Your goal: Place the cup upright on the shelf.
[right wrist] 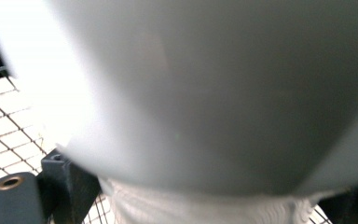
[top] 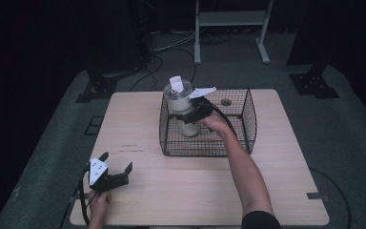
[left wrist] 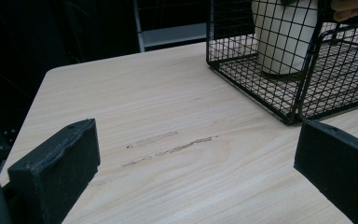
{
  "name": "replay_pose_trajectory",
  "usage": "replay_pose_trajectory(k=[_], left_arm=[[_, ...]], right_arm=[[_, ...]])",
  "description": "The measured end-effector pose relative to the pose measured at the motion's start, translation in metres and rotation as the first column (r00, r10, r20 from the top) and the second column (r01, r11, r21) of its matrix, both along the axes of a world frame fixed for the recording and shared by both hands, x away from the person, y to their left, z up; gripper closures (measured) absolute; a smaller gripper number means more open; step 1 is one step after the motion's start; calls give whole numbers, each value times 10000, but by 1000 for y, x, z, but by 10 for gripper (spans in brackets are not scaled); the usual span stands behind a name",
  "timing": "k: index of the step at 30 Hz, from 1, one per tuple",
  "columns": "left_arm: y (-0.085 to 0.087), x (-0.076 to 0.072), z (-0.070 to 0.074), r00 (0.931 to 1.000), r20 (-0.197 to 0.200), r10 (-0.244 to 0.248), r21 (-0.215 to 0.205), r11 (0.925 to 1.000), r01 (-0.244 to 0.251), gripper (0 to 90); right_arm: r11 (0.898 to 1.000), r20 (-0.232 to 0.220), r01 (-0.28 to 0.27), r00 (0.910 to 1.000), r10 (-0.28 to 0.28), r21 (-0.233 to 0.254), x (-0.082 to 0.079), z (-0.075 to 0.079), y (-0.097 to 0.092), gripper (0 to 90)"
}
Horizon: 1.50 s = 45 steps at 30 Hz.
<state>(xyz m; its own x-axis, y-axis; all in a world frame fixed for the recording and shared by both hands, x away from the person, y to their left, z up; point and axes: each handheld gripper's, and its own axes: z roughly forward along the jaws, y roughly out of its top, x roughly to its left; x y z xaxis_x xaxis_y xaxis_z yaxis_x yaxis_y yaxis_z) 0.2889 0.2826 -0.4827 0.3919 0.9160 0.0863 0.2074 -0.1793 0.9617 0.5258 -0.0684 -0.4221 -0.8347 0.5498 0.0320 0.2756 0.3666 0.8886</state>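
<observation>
A white cup point(top: 181, 102) with a clear lid and a white tab on top stands inside a black wire basket point(top: 249, 121) at the table's far middle. My right gripper point(top: 185, 116) reaches over the basket's rim and is shut on the cup's side. In the right gripper view the cup point(right wrist: 214, 93) sits blurred between the jaws of that gripper point(right wrist: 205, 205). My left gripper point(top: 117, 160) rests open near the front left corner with nothing between its fingers. The left gripper view looks past my left gripper point(left wrist: 198, 158) to the basket point(left wrist: 261, 88) and the cup point(left wrist: 284, 37).
The wooden table point(top: 171, 191) has a faint scuff point(left wrist: 168, 144) ahead of the left gripper and a round hole point(top: 226, 101) behind the basket. A metal frame point(top: 231, 19), cables point(top: 167, 47) and dark stand feet point(top: 100, 88) are on the floor beyond.
</observation>
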Motion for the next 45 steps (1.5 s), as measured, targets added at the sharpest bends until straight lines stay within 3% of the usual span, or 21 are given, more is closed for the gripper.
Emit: replay_pose_trajectory(k=[10,22,33,45], left_arm=[[0,0,0,10000,0,51,-20,10000,-51,0],[1,-1,0,10000,0,21,-41,10000,-21,0],[1,-2,0,10000,-10,37,-67,10000,-37,0],[1,-2,0,10000,1,13,-46,10000,-13,0]], right_arm=[[9994,102,-264,9996,266,-202,-4,-1,-1,92],[9989,164,-465,9988,466,-58,-7,-4,-10,91],[9989,-73,-450,9990,451,165,-6,-6,-17,92],[9989,-83,-464,9989,463,-113,-6,-3,-24,91]])
